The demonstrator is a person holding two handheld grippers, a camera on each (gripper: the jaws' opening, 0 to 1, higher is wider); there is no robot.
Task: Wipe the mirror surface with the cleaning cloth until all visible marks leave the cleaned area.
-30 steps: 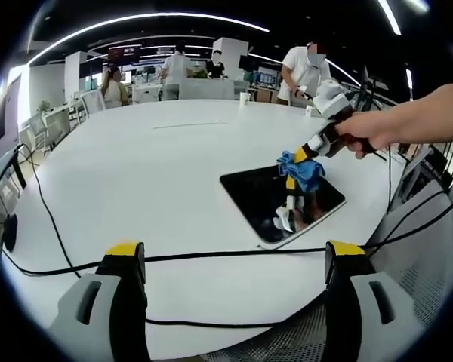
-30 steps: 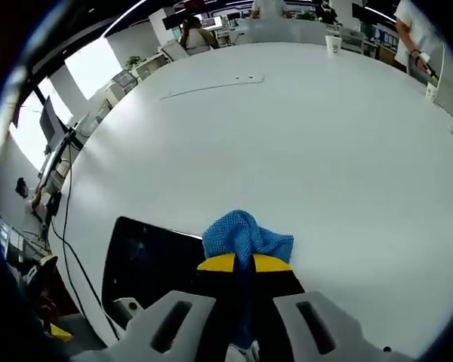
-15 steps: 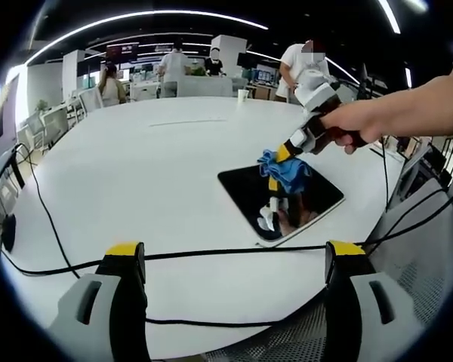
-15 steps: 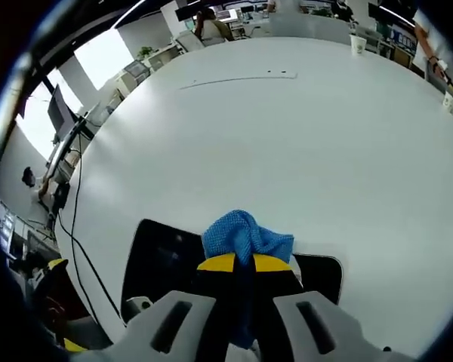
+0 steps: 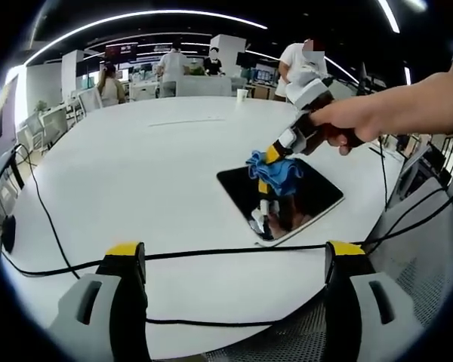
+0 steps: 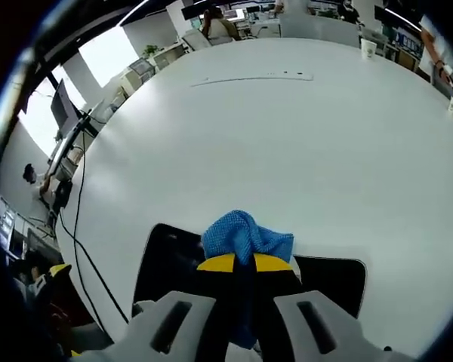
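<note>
Gripping the blue cleaning cloth (image 6: 247, 234) between closed fingers, the right gripper (image 5: 278, 151) holds it at the mirror (image 5: 307, 197), which lies on the white surface (image 5: 151, 173), far right. The left gripper (image 5: 230, 260) stands open, near. Risk: uneven pressure could slide the unrestrained mirror toward the surface's edge.

Blue cloth on a dark mirror, white table all round

The cleaning cloth (image 6: 245, 235) is bright blue with a fine woven texture, at lower centre of the right gripper view; the mirror (image 5: 281, 197), right of centre in the left gripper view, is glossy black with a thin pale edge. The table (image 5: 136, 173) is plain white, crossed low in the frame by black cables (image 5: 211, 255). The right gripper (image 6: 245, 263) has yellow tips on black fingers and a light grey body; the left gripper (image 5: 234, 250) has the same yellow tips over grey and black.
</note>
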